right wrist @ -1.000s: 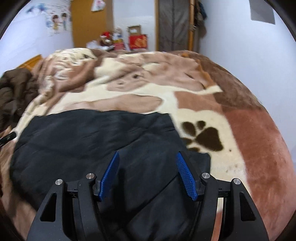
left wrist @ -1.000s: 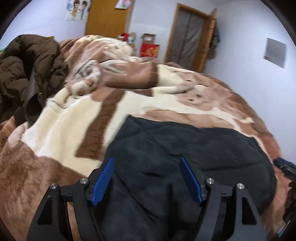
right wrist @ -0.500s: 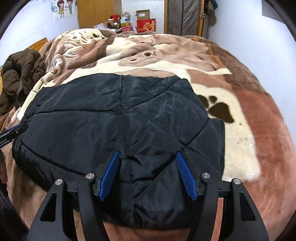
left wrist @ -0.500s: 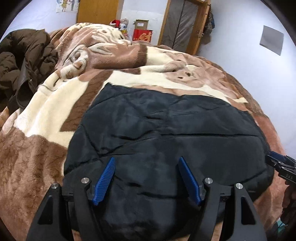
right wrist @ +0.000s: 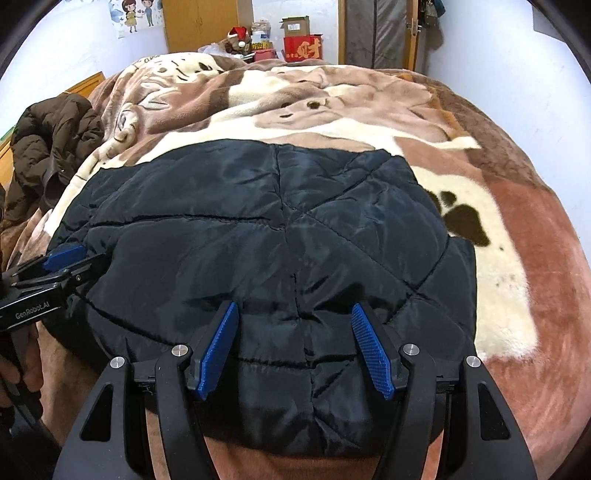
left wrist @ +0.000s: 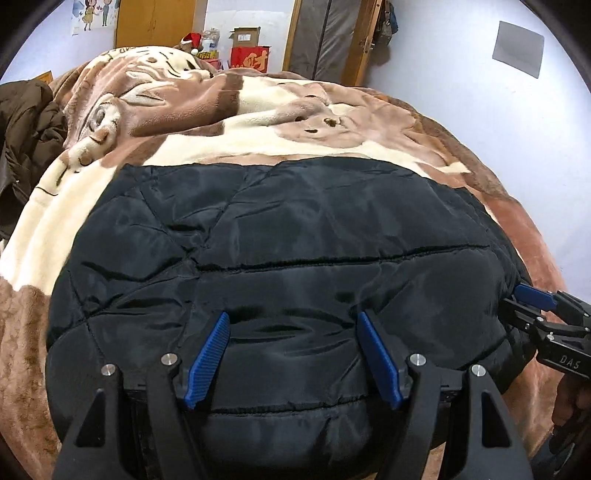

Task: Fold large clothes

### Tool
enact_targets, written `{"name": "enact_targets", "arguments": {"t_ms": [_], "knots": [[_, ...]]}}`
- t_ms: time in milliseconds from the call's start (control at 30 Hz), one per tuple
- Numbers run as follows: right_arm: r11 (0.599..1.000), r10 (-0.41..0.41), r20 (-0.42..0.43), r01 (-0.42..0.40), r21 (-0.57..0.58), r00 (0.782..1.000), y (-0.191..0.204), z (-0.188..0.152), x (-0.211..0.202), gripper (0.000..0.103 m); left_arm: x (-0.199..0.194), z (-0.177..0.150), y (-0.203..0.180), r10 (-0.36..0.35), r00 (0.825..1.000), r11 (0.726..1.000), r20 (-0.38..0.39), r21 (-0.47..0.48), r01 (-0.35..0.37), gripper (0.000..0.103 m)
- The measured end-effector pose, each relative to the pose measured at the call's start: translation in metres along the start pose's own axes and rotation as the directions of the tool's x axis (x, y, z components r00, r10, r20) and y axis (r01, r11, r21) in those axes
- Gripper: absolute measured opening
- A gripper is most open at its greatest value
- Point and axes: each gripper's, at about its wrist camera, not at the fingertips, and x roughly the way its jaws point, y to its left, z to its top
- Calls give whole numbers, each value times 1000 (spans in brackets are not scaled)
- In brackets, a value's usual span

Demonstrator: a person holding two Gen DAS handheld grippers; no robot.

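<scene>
A black quilted jacket point(left wrist: 295, 240) lies folded flat on the bed's brown and cream blanket point(left wrist: 258, 122); it also shows in the right wrist view point(right wrist: 266, 229). My left gripper point(left wrist: 293, 321) is open, its blue pads over the jacket's near edge with nothing between them. My right gripper point(right wrist: 293, 312) is open over the jacket's near right part, empty. Each gripper shows in the other's view, the right one at the jacket's right edge point(left wrist: 535, 306) and the left one at its left edge point(right wrist: 55, 266).
A brown puffer coat point(right wrist: 51, 140) lies heaped on the bed's left side, also in the left wrist view point(left wrist: 26, 122). Behind the bed stand red boxes point(right wrist: 303, 48), a wooden wardrobe point(left wrist: 155, 22) and a door point(left wrist: 332, 37). A wall point(right wrist: 517, 66) runs along the right.
Both grippers have pulled back and up from the jacket, staying open. More of the folded jacket has come into view, and it lies still.
</scene>
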Motion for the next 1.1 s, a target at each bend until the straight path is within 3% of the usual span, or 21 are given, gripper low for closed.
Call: {"name": "enact_targets", "arguments": {"t_ms": [100, 267, 400, 700, 833, 900, 1000, 1100], "knots": [[1000, 5, 32, -5, 6, 999, -1, 8, -6, 64, -7, 10, -3, -29, 999, 1000, 20, -3, 29, 73], [1000, 15, 32, -16, 13, 999, 0, 28, 11, 64, 16, 34, -13, -4, 1000, 999, 15, 37, 4, 73], [999, 8, -10, -7, 45, 1000, -9, 34, 37, 64, 41, 34, -14, 23, 999, 999, -22, 48, -22, 75], [999, -25, -40, 25, 20, 999, -10, 33, 54, 65, 53, 32, -16, 40, 998, 998, -39, 54, -37, 75], [999, -11, -22, 12, 52, 1000, -16, 37, 29, 65, 33, 40, -11, 7, 999, 999, -50, 44, -5, 72], [998, -13, 22, 12, 56, 1000, -23, 31, 5, 65, 10, 40, 0, -3, 1000, 999, -3, 38, 3, 71], [996, -41, 65, 36, 78, 997, -40, 8, -24, 65, -21, 31, 29, 38, 998, 999, 59, 24, -40, 71], [988, -103, 46, 97, 123, 994, -64, -22, -32, 65, -30, 16, 67, 111, 992, 994, 58, -11, -111, 71]]}}
